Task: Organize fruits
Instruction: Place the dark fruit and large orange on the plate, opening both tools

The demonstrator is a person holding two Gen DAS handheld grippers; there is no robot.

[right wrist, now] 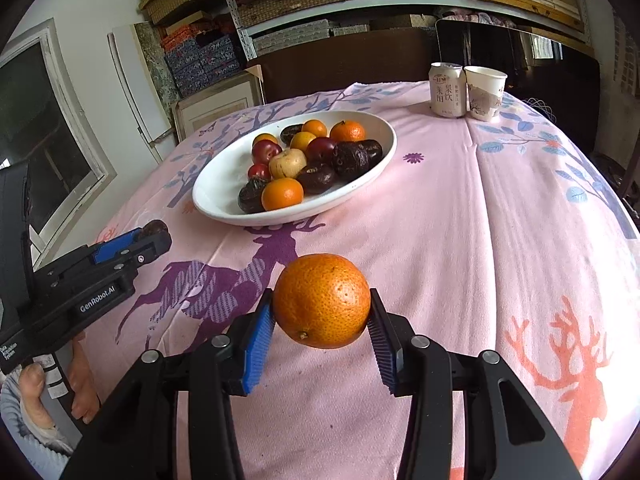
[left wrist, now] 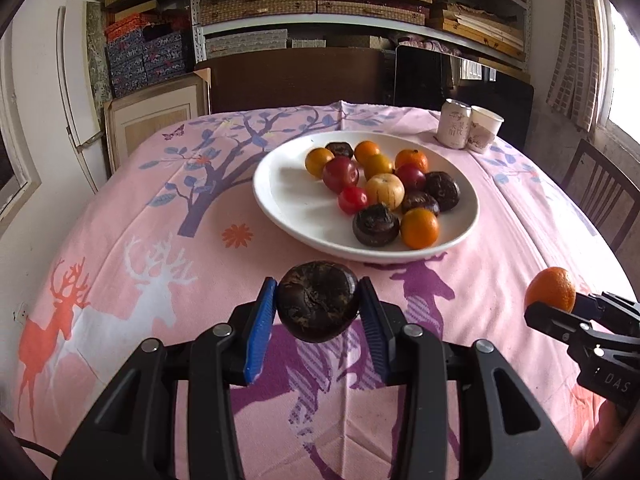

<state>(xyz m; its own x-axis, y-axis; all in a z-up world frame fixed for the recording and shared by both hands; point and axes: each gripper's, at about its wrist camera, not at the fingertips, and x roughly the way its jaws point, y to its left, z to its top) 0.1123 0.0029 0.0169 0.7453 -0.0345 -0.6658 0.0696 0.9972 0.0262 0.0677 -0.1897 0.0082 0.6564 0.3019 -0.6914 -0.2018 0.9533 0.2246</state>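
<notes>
Between left jaws, dark fruit (left wrist: 318,301), clamped

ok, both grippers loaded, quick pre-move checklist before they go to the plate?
1. Left gripper pads clamped on the dark fruit: ok.
2. Right gripper pads clamped on the orange: ok.
3. Both fruits lifted off the tablecloth: ok.
4. Free room in the white plate: ok, its left part is bare.
5. Can and paper cup clear of the path: ok, far corner.
6. Grip firmness: cannot tell.
</notes>
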